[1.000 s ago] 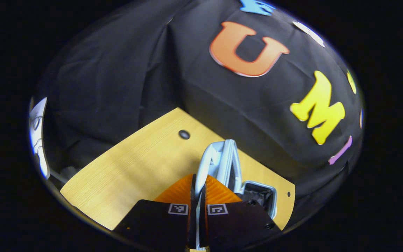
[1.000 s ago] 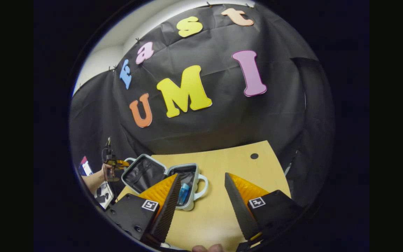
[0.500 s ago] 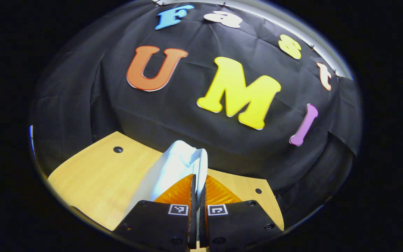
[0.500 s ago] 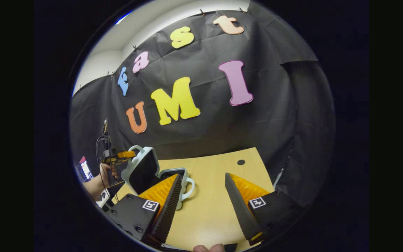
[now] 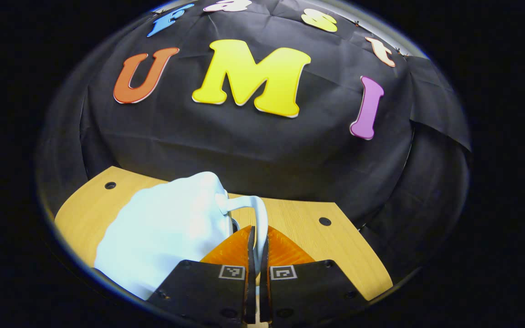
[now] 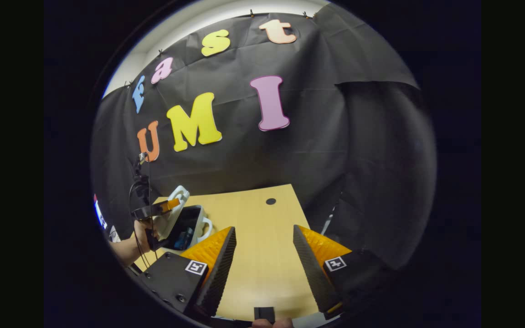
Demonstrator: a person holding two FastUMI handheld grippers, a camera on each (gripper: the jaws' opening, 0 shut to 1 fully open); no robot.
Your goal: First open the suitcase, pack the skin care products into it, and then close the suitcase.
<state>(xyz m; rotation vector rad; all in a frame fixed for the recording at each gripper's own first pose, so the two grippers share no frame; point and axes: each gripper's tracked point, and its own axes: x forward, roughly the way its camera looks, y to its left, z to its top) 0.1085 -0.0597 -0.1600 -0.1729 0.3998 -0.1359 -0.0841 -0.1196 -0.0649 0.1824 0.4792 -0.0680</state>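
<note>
Left gripper view: the left gripper [image 5: 257, 248] has its fingers pressed together on the pale handle [image 5: 254, 214] of the suitcase lid [image 5: 167, 232]. From here the lid shows its smooth pale outer shell, filling the near left part of the wooden table [image 5: 335, 255]. The lid's inside and the base half are hidden behind that shell.

Right gripper view: the suitcase [image 6: 185, 223] is seen from the other side, at the far left of the table [image 6: 262, 255]. The lid [image 6: 171, 214] stands tilted over the base [image 6: 194, 225], partly closed, a gap still open between them. The base has a dark lining, and a blue skin care product [image 6: 185, 237] lies inside it; anything else in there is too small to tell. The base's own pale handle [image 6: 207, 225] sticks out toward the right.

This view also shows the left gripper [image 6: 162, 208] from the side, on the lid's handle, with the person's hand [image 6: 141, 232] and a cable behind it.

The right gripper [image 6: 262, 255] has its jaws spread wide, nothing between them, over bare table, well apart from the suitcase. A round dark hole [image 6: 270, 201] sits in the tabletop near the far edge.
</note>
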